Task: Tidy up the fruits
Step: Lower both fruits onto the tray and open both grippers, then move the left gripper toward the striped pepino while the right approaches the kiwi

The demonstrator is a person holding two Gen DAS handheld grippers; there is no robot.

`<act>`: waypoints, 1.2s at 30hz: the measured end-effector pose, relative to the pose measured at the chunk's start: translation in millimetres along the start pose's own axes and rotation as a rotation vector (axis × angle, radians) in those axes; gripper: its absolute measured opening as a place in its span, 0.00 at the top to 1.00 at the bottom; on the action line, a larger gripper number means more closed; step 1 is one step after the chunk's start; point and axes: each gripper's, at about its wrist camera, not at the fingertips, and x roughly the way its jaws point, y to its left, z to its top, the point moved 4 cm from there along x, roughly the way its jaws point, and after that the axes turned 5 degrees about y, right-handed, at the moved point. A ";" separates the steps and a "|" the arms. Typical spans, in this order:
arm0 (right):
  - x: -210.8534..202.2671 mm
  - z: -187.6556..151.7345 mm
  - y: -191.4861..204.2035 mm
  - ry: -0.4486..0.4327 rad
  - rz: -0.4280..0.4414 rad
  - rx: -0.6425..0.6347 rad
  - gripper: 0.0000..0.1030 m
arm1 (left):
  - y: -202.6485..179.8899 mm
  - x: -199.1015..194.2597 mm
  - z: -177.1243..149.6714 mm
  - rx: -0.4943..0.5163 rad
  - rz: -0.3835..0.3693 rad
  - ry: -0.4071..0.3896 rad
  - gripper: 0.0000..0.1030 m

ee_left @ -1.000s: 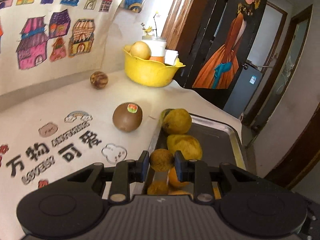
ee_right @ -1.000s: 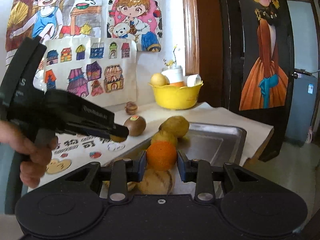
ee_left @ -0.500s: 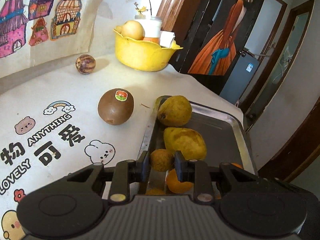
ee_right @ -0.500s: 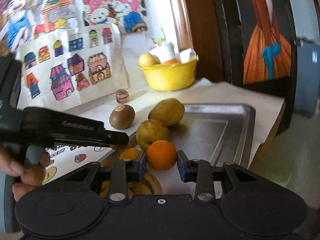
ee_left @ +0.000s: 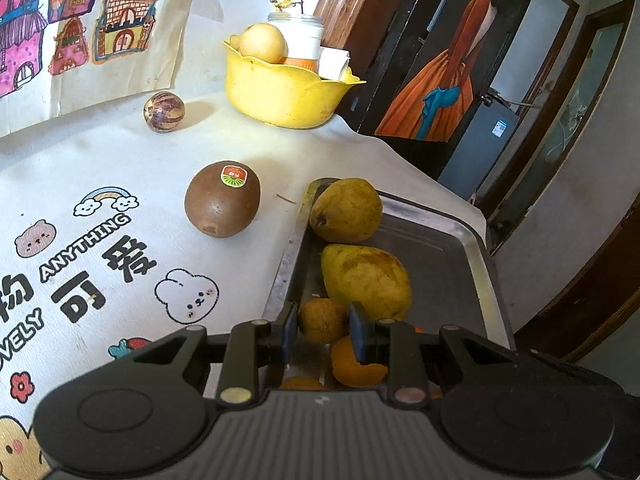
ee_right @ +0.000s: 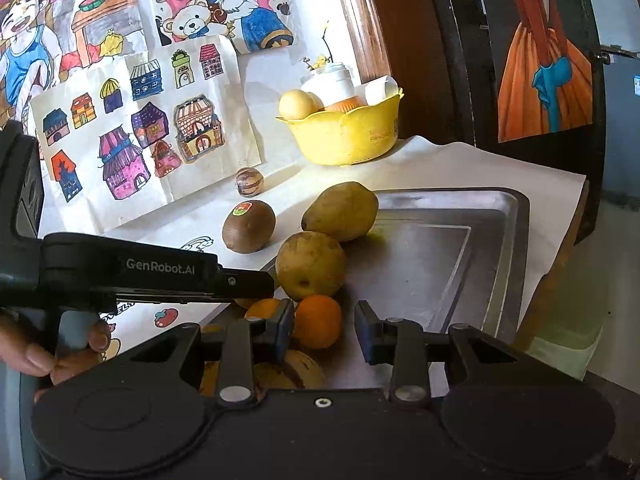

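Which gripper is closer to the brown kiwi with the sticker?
Left. The left gripper, shut on a small brownish fruit, sits near the tray edge beside the kiwi. The right gripper is farther over the tray.

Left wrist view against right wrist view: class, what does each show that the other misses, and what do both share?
Only the left wrist view shows the left gripper shut on a small brownish fruit. Only the right wrist view shows the right gripper open around an orange, and a hand. Both show the kiwi, the yellow bowl and the metal tray.
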 end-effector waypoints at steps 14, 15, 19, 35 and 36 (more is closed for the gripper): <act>-34.8 0.2 6.6 -0.070 -0.077 -0.022 0.42 | 3.4 -36.1 2.3 -0.052 -0.014 -0.069 0.45; -38.2 -0.5 8.2 -0.075 -0.079 -0.020 0.39 | 3.8 -40.6 1.9 -0.056 -0.013 -0.076 0.42; -55.0 -3.1 15.8 -0.095 -0.081 -0.014 0.25 | 6.9 -61.2 -1.4 -0.074 -0.002 -0.121 0.14; -98.5 -27.2 69.8 -0.060 -0.075 -0.109 0.01 | 42.9 -120.3 -37.4 -0.084 0.130 -0.132 0.00; -98.0 -28.8 72.6 -0.048 -0.073 -0.115 0.01 | 45.0 -121.5 -39.5 -0.065 0.162 -0.119 0.00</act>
